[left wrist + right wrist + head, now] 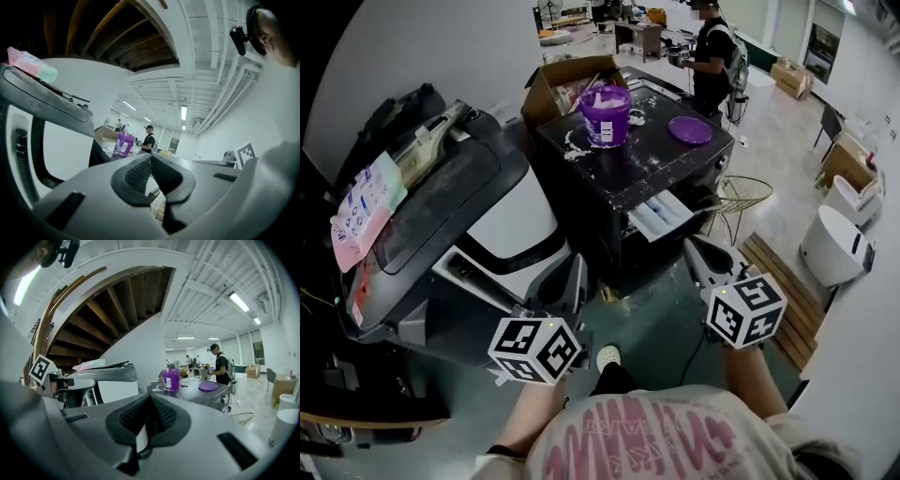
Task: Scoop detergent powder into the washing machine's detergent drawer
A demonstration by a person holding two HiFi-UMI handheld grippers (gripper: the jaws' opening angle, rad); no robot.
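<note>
Left tool (574,281) and right tool (701,258), both closed empty, face the powder-dusted black machine top (666,159).

Open floor (661,323) before the detergent drawer (661,217); bulky grey machine (441,216) left.

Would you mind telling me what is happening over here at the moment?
A person faces a dark washing machine, with the left hand-held gripper and right hand-held gripper both shut and short of it. The detergent drawer is pulled open. On top stand an open purple detergent tub, its lid beside it, and spilled white powder. No scooping is under way.
</note>
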